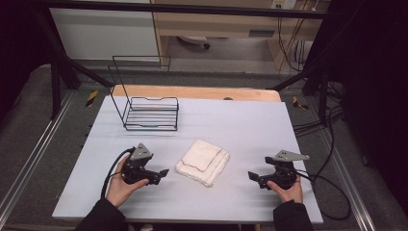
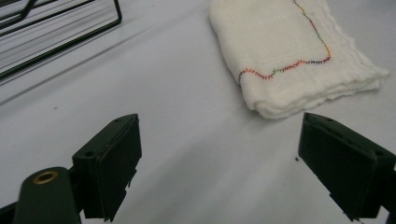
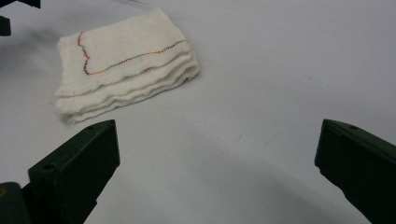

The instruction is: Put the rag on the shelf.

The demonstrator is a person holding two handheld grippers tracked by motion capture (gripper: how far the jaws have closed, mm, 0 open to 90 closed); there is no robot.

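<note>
Folded cloth (image 1: 203, 162) between two gaping claws

Grey carpet floor (image 1: 29, 120), wooden desk (image 1: 216, 21) behind, black frame bars (image 1: 62, 57)

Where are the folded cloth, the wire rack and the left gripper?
folded cloth (image 1: 202, 162), high view, middle of its top layer.
wire rack (image 1: 153, 115), high view, its barred base.
left gripper (image 1: 162, 174), high view, between its open jaw tips.

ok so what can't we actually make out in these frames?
- Folded white cloth with coloured stitching: layer count unclear; high view too small, gripper views show wavy edges.
- Black wire rack: cut off by the left gripper view's top-left edge.
- Cloth's underside: hidden against the white table.
</note>
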